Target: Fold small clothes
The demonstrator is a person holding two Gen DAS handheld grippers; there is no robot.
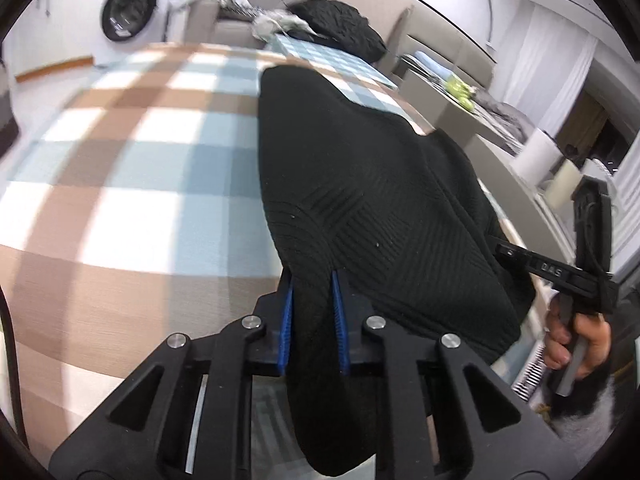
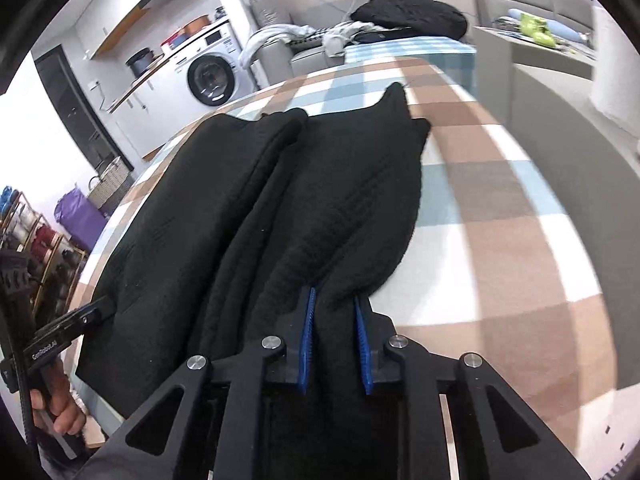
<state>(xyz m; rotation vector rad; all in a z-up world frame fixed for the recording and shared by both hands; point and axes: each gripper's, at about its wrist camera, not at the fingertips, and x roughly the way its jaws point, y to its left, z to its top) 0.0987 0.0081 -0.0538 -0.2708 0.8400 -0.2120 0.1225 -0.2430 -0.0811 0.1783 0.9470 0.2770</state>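
Blue pads of the left gripper clenched the black knit garment on the plaid tablecloth. Right gripper likewise grasped it. Lettering "GenRoboLAB" was legible on the left tool; washing machine stood behind.

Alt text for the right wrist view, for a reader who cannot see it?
The right gripper is shut on a bunched edge of a black knit garment lying on a checked tablecloth. A washing machine stands behind.
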